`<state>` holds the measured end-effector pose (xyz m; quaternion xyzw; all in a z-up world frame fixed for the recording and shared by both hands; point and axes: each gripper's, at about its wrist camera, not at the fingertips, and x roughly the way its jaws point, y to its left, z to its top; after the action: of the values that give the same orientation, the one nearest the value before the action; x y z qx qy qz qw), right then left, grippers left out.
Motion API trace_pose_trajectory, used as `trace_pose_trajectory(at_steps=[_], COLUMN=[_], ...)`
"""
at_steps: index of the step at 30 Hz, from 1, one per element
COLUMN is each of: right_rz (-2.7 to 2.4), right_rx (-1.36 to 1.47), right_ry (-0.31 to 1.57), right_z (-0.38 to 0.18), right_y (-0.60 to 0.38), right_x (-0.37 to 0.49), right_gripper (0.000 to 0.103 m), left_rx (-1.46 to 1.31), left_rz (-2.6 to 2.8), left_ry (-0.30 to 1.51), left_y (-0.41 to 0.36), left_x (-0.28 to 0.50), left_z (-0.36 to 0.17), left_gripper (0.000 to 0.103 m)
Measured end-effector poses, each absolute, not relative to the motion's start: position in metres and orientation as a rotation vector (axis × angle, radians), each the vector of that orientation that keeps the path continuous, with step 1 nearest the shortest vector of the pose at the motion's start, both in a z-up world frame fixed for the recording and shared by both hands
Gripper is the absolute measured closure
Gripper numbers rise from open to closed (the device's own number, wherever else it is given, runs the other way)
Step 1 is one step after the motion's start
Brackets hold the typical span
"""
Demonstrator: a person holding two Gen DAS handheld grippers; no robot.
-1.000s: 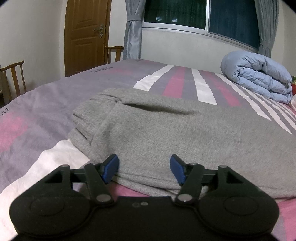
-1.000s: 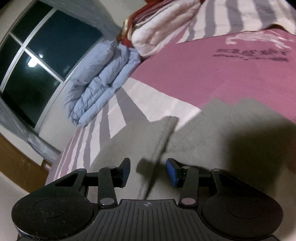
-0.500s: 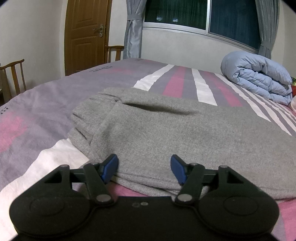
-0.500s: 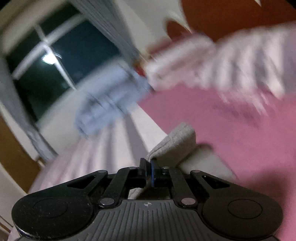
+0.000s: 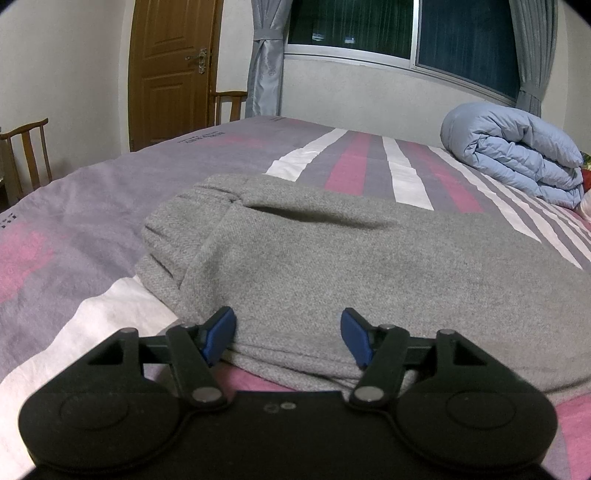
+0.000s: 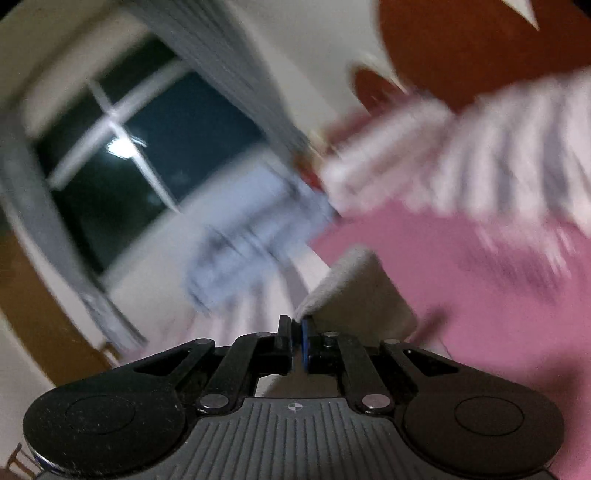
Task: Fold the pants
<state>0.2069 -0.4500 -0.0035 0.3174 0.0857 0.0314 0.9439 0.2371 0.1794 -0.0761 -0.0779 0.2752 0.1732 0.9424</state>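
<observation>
The left gripper (image 5: pixel 288 338) stands open over the near edge of the grey pants (image 5: pixel 369 273), pads clear of the cloth. The pants lie flat on the striped bedspread (image 5: pixel 74 221), their gathered waistband on the left. Beyond the pants, a rolled blue duvet (image 5: pixel 517 155) rests below the window (image 5: pixel 406 29). Only the blurred right wrist view shows the right gripper (image 6: pixel 297 338), clamped on a raised fold of the pants (image 6: pixel 354 291).
</observation>
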Motion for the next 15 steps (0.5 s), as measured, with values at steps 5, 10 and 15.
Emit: trace_pose_trajectory(at_steps=[5, 10, 15], right_rz=[-0.086, -0.164, -0.138], right_rx=[0.688, 0.807, 0.777], right_ry=[0.365, 0.442, 0.418], right_z=[-0.071, -0.129, -0.119], right_y=[-0.47, -0.483, -0.484], right_x=[0.199, 0.185, 0.183], right_gripper=[0.098, 0.099, 0.099], left_rx=[-0.165, -0.161, -0.157], left_rz=[0.347, 0.347, 0.349], left_ry=[0.56, 0.56, 0.56], left_y=[0.179, 0.179, 0.178], left_x=[0.238, 0.237, 0.237], left_z=[-0.076, -0.077, -0.076], left_gripper=[0.045, 0.045, 0.045])
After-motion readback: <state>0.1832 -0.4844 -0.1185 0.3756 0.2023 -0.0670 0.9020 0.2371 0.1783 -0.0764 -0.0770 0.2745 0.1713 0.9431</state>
